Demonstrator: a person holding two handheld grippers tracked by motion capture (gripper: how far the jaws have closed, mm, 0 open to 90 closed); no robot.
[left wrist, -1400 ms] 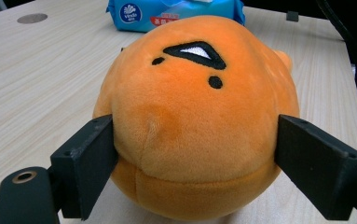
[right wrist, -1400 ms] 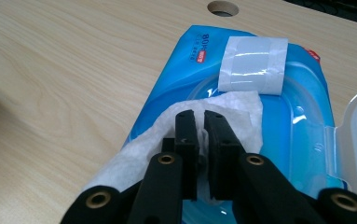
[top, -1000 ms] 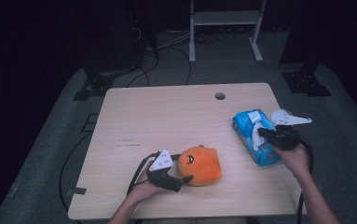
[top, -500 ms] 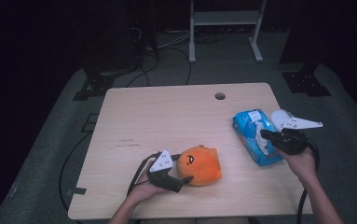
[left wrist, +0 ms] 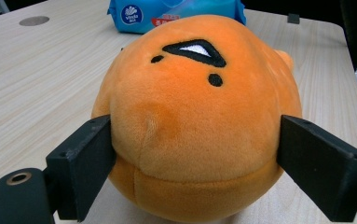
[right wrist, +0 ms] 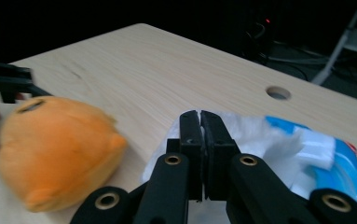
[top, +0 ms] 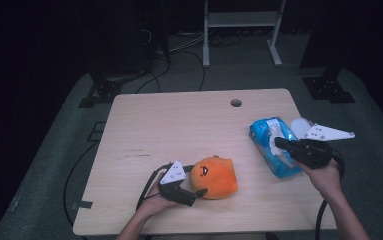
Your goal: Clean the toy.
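Gripping plush (left wrist: 195,116) with left gripper (top: 195,192), jaws clamped on both flanks, near front edge of table (top: 179,125) | right gripper (right wrist: 199,122) jaws pressed together on white tissue (right wrist: 250,135) sticking out of blue pack (top: 274,147) | pack lies at right side of table, well apart from plush

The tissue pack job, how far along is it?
Done: the left gripper has its jaws around the orange plush. In hand: the right gripper is shut on a white tissue at the opening of the blue tissue pack. Left: getting the tissue out of the pack.
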